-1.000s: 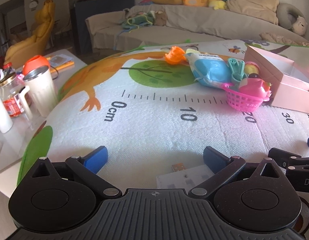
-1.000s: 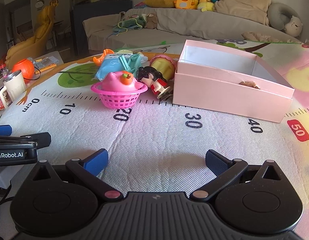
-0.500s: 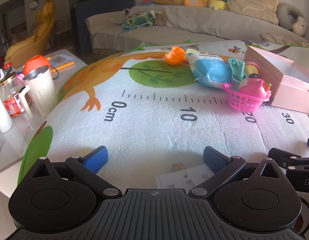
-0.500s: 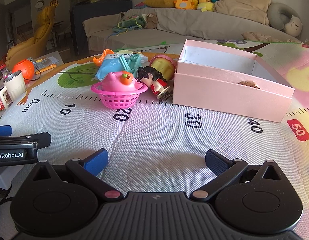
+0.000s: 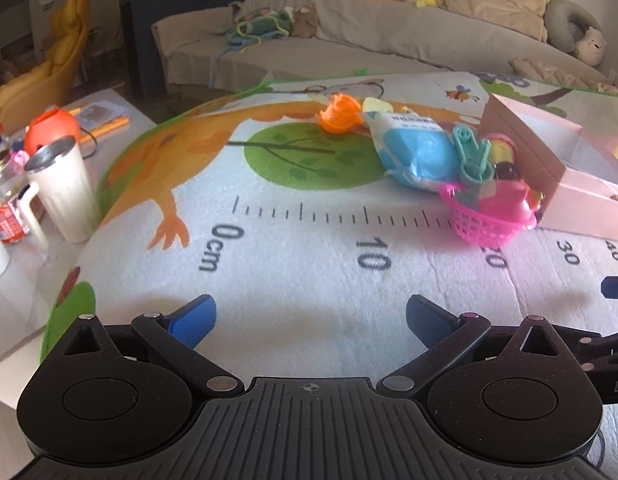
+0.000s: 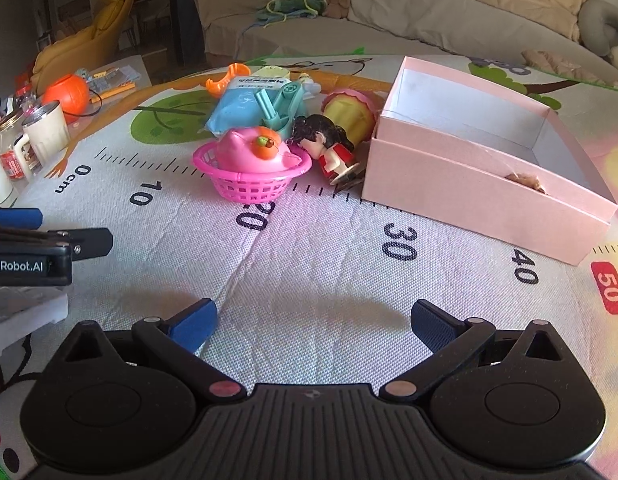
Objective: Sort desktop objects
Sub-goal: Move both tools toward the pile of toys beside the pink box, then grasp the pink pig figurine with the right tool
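Both claws sit wide and empty: my left gripper (image 5: 311, 312) and my right gripper (image 6: 313, 320) hover low over the near edge of the printed play mat (image 6: 309, 264), jaws spread with nothing between them. I read that as a ready stance, spread so either can close around whichever toy I pick first.

Everything to be sorted is bunched toward the far side of the mat, left of the pink box (image 6: 485, 184), which lies open toward the right edge, presumably as the bin. Nearly empty inside, it shows only a small brown scrap by its front wall. A magenta basket (image 6: 251, 184) holds a pink cat-shaped toy (image 6: 251, 152); a doll (image 6: 327, 148) lies tipped against the box's front corner, a yellow cupcake toy (image 6: 349, 110) behind it. A blue wipes pack (image 6: 239, 108) carries a teal toy (image 6: 283, 108) on top, with an orange piece (image 6: 225, 80) at the far edge.

Being nearest the box, my right claw looks best placed for the doll. The basket crowds it, so I would come in from the box side.
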A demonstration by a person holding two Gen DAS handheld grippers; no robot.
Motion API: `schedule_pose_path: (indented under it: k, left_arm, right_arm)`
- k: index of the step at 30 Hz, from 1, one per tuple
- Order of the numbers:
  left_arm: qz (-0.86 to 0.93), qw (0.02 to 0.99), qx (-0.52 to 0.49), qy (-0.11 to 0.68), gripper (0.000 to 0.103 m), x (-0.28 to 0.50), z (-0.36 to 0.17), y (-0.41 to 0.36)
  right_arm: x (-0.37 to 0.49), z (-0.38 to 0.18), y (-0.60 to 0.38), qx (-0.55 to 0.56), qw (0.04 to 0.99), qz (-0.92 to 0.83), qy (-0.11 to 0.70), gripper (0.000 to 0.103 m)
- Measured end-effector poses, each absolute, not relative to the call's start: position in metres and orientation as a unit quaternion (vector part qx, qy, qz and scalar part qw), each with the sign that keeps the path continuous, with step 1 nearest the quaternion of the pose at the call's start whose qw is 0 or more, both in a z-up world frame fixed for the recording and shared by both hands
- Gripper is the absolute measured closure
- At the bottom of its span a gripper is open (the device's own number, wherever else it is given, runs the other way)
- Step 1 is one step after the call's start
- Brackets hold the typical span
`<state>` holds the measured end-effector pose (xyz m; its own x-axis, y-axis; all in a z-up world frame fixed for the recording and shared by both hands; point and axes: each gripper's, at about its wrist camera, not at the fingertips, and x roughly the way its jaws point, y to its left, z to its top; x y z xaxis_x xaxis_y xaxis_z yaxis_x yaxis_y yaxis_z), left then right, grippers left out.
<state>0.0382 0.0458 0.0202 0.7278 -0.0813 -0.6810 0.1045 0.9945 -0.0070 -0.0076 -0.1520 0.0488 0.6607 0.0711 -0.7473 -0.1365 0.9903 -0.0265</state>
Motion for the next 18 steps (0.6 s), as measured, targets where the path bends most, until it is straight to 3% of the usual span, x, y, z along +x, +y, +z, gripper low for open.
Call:
schedule_pose_path:
  k: [5, 12, 18]
  left_arm:
    - [-0.046, 0.948, 0.043, 0.312, 0.0, 0.042, 0.042, 0.053]
    - [-0.015, 0.952, 0.032, 0.304, 0.0, 0.047, 0.053, 0.081]
    - [-0.026, 0.951, -0.006, 0.307, 0.0, 0.05, 0.055, 0.092]
  right_arm:
    - [-0.002, 0.072, -0.129, -0.08, 0.94, 0.076, 0.322, 0.0]
    - [0.037, 0.069, -0.094, -0.074, 0.936, 0.12, 0.322, 0.003]
    - [-0.002, 0.082, -0.081, -0.082, 0.919, 0.243, 0.3, 0.009]
